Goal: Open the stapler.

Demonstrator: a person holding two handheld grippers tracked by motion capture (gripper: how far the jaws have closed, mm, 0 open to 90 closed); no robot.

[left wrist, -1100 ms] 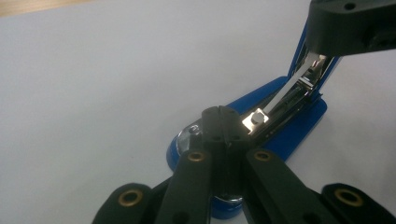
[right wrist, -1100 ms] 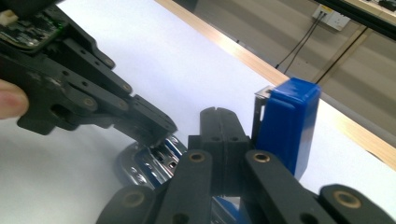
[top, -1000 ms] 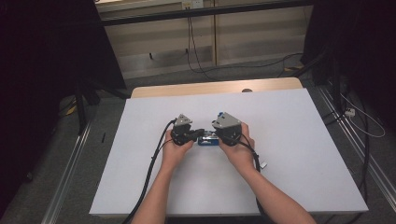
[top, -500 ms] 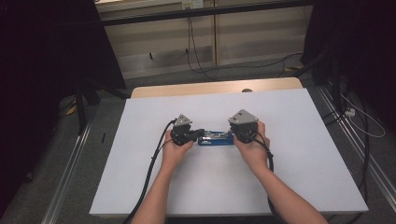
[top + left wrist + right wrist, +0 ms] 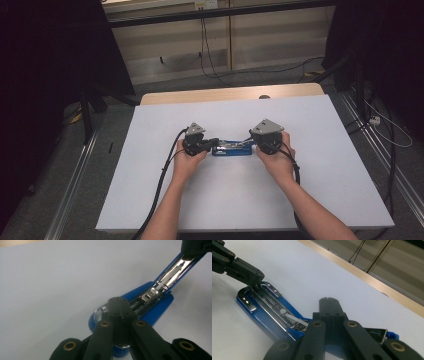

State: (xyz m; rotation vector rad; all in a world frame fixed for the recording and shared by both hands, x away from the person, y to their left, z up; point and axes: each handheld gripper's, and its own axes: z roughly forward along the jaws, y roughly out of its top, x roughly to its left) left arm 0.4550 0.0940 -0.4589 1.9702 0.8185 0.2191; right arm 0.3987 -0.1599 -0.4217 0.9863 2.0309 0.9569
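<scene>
The blue stapler (image 5: 231, 148) lies near the middle of the table (image 5: 150, 150), hinged wide open so its metal staple track (image 5: 272, 312) faces up. The left gripper (image 5: 214, 144), jaws clenched together, presses on the stapler's one end, while the right gripper (image 5: 253, 141), equally clenched, rests over the other end. Opening looks done; loading or closing remains.

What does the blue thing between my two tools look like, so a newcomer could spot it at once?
On the white table, look near the middle, between the left tool and the right tool. There lies a blue stapler, swung open flat with its shiny metal staple channel facing up. It is the sole coloured thing on the white surface.
</scene>
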